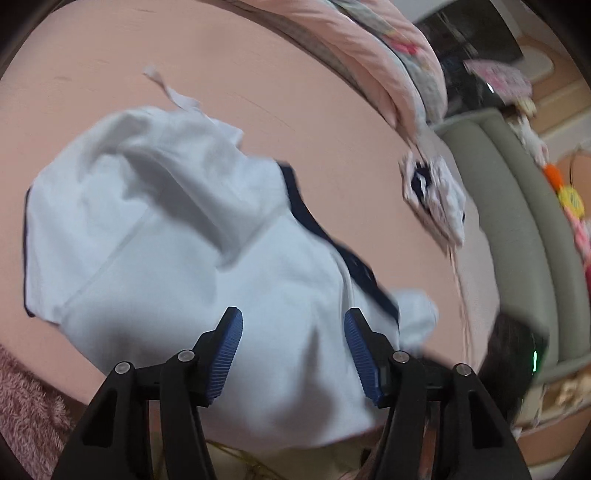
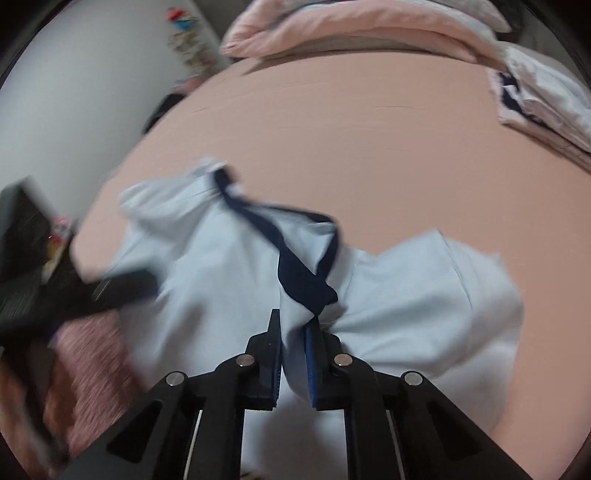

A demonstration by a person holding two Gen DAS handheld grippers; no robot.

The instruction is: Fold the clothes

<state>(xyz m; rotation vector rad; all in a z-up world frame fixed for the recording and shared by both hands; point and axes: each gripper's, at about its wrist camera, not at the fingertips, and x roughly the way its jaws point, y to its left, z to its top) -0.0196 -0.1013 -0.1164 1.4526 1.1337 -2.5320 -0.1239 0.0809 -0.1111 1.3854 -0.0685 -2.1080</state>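
1. Fabric of a pale blue shirt [image 1: 177,236] with navy trim [image 2: 295,273] lies rumpled on a pink bedsheet [image 1: 258,66], creased and bunched near the collar, a white tag sticking out at its far edge.
2. In the left wrist view its long axis runs from far left to near right; motion blur hides which end is the hem.
3. The right gripper [image 2: 293,332] pinches a fold of the shirt just below the navy collar, its 2 fingers pressed close on the cloth.
4. The left gripper [image 1: 293,325] hovers over the shirt, fingers spread wide, holding nothing.
5. A folded stack of clothes [image 1: 436,195] sits well apart at the bed's right side; pink bedding [image 2: 351,29] lies along the far edge.
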